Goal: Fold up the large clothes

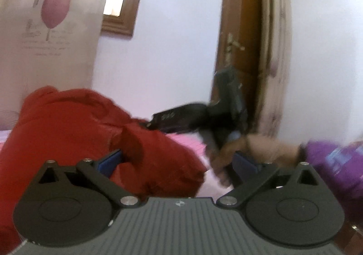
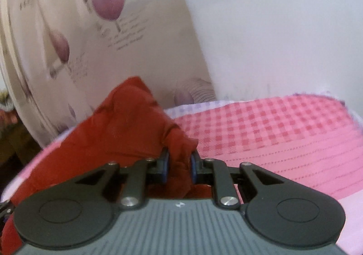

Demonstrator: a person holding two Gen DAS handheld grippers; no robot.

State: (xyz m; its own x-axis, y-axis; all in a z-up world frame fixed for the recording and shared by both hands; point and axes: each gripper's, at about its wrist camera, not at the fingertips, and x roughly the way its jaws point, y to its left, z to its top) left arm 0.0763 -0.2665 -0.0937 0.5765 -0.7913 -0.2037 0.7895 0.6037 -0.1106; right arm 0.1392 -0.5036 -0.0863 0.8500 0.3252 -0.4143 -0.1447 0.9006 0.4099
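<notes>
A large red garment (image 1: 74, 132) is bunched up and lifted over a bed with a pink checked cover (image 2: 272, 123). My left gripper (image 1: 177, 162) is open wide, with red cloth lying between its blue pads and against the left pad (image 1: 111, 160). My right gripper (image 2: 179, 168) is shut on a fold of the red garment (image 2: 127, 130), its blue pads pinching the cloth. In the left wrist view the right gripper (image 1: 181, 118) shows as a blurred black device held by a hand (image 1: 245, 152), its tip at the garment's right edge.
A beige curtain with purple tulips (image 2: 90, 39) hangs behind the bed. A wooden door (image 1: 238, 39) and a wood-framed window (image 1: 122, 5) are on the white wall. The person's purple sleeve (image 1: 329, 159) is at the right.
</notes>
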